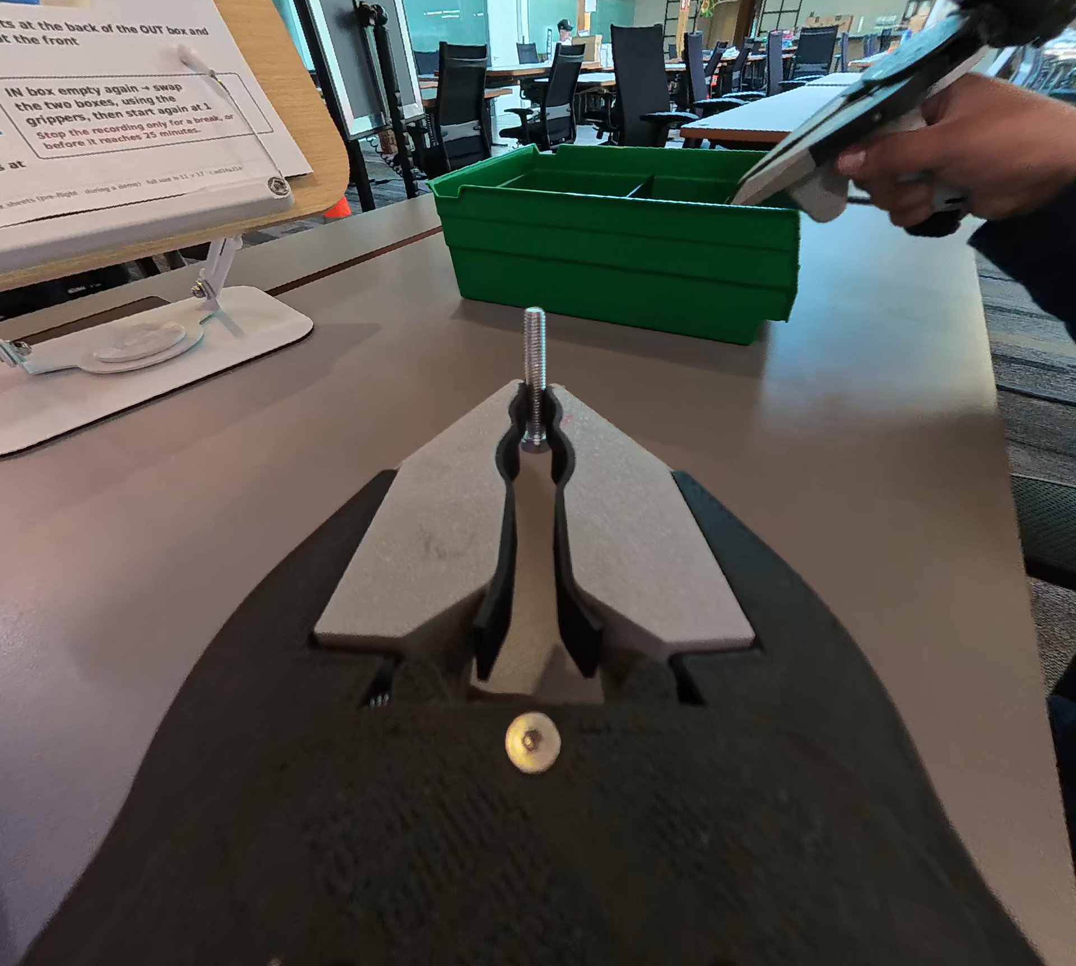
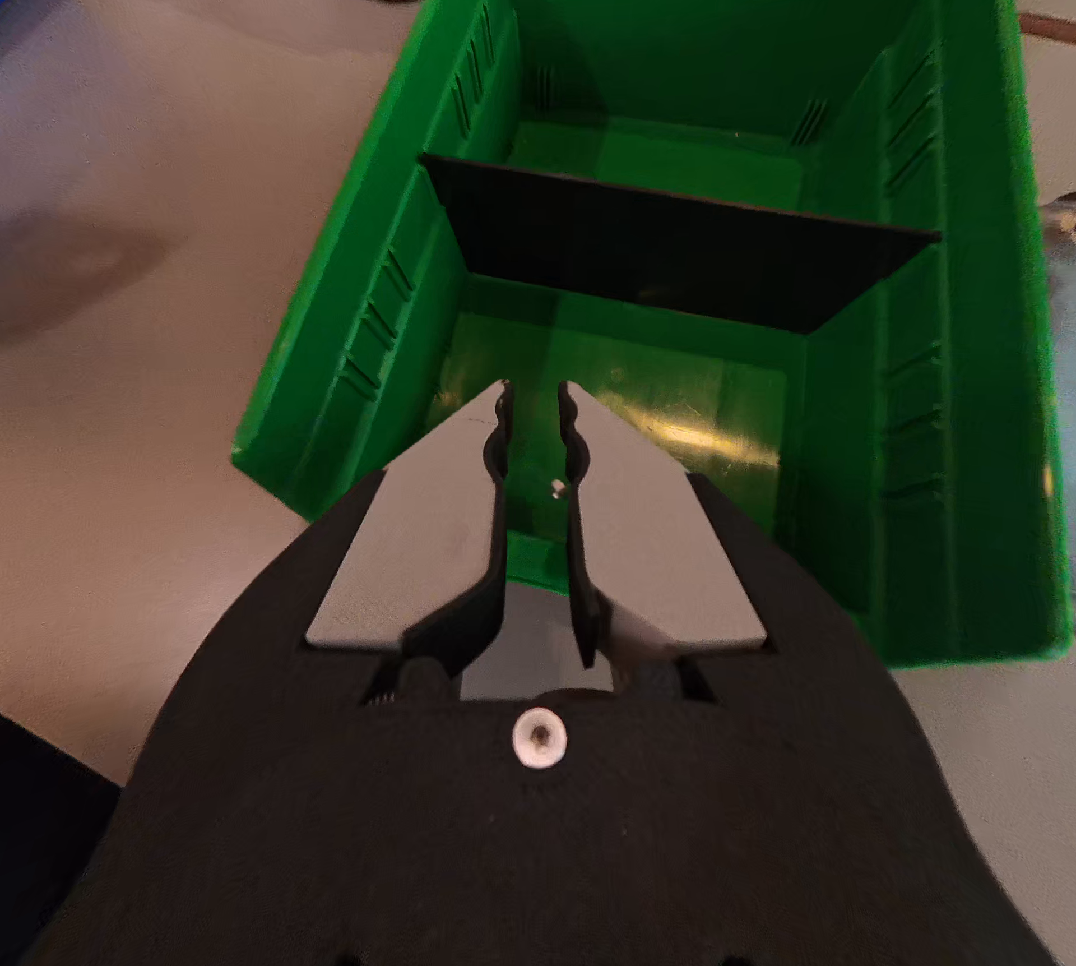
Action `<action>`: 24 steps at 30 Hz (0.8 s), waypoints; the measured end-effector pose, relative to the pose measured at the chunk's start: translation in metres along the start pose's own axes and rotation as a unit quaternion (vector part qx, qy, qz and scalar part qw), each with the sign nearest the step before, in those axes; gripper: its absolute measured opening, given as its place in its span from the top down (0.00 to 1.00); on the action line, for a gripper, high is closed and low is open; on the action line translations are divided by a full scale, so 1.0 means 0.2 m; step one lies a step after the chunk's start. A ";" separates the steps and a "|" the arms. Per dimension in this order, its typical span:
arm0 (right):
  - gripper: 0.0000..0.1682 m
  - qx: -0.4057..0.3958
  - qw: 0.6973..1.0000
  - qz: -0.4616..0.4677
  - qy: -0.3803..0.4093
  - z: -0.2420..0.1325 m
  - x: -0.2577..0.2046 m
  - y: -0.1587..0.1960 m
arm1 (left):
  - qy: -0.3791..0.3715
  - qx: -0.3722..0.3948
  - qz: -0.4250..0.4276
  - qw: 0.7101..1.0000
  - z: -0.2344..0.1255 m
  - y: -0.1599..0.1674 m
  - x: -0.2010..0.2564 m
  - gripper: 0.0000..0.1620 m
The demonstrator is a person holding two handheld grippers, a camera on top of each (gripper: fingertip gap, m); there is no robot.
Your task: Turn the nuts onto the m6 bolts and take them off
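Left claw [image 1: 534, 402] pinches the upright bolt [image 1: 534, 355] over the counter [image 1: 815, 443], while right claw [image 2: 535, 396], spread and empty, hovers above green bin [image 2: 361, 297], probable nut [image 2: 558, 487] just below its tips.

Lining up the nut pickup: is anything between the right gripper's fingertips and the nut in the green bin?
Nothing. In the right wrist view the right gripper hangs open over the green bin, and only bare bin floor shows around the nut.
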State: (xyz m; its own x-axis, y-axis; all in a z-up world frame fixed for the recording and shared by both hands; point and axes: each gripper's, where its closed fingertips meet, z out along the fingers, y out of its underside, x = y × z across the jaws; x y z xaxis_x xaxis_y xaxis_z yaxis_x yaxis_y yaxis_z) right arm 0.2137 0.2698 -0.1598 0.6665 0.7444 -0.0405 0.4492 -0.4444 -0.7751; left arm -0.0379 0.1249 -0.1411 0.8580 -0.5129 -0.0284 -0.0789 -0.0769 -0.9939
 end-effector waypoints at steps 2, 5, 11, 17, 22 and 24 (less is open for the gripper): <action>0.92 0.042 0.999 -0.013 -0.009 -0.07 -0.08 -0.08 | 0.006 0.001 0.001 1.000 0.00 0.00 0.01 0.98; 0.92 0.132 0.986 -0.051 -0.082 -0.20 -0.39 -0.25 | 0.019 0.005 0.009 1.000 0.01 -0.01 0.04 0.98; 0.87 0.149 0.948 -0.151 -0.237 -0.11 -1.15 -0.30 | 0.047 0.014 0.026 0.998 0.01 -0.02 0.11 0.98; 0.87 0.170 0.940 -0.135 -0.264 0.14 -1.42 -0.37 | 0.038 0.022 0.046 0.998 0.00 -0.03 0.11 0.98; 0.93 0.149 0.927 -0.110 -0.326 0.21 -1.53 -0.35 | 0.028 0.023 0.062 0.997 0.00 -0.04 0.11 0.98; 0.97 0.154 0.928 -0.111 -0.322 0.23 -1.52 -0.36 | 0.018 0.018 0.070 0.997 0.00 -0.03 0.10 0.98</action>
State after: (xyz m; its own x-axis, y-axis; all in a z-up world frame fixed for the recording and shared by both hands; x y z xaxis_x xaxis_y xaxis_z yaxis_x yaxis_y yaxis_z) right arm -0.0484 0.0974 -0.1205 0.0397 0.9879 -0.1502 0.2754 -0.1553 -0.9487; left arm -0.0197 0.1156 -0.1364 0.8210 -0.5470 -0.1636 -0.1771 0.0283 -0.9838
